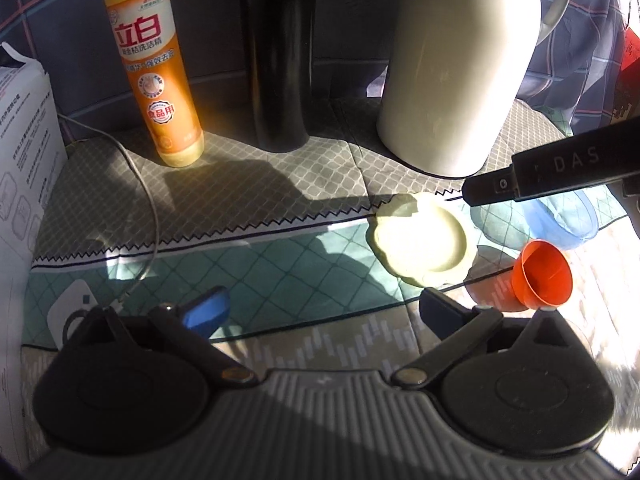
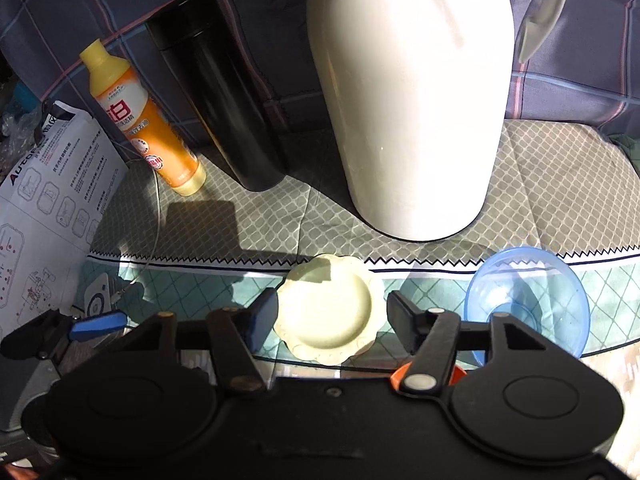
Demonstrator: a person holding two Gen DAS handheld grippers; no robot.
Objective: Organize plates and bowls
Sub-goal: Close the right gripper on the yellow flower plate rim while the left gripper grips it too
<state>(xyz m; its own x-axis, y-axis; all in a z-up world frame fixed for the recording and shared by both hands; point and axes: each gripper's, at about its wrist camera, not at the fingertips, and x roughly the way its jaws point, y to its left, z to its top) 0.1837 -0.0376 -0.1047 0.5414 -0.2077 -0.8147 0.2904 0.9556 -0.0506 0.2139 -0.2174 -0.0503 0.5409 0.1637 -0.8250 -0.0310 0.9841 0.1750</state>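
Task stage, judged: barely begun; nothing stacked or nested yet, all three vessels lying apart on the cloth-covered desk (image 2: 560,184), every pairing still to do. Listed left to right. Printed cardboard box (image 2: 48,200) at the desk's left edge, matte, line diagrams on its face. Thin white cable (image 1: 150,216) trailing beside it. Left gripper (image 1: 320,316): jaws spread wide, blue-padded, holding nothing, over the front of the desk left of the plate. Orange detergent bottle (image 1: 154,64), glossy plastic, upright along the back edge. Black flask (image 2: 216,92), tall smooth cylinder, next along the back edge. Cream plate (image 2: 328,312), small, scalloped rim, matte, shallow well, near the front edge in full sun. Right gripper (image 2: 332,320): jaws about half open, straddling the plate, pads not visibly touching it, nothing held. White jug (image 2: 412,100), large, rounded shoulders, curved handle, at the back right. Orange cup (image 1: 544,276), flared plastic cone, tipped on its side at the front, right of the plate. Blue bowl (image 2: 528,300), translucent plastic, round, toward the right edge. Cloth: quilted, diamond lattice, zigzag border band.
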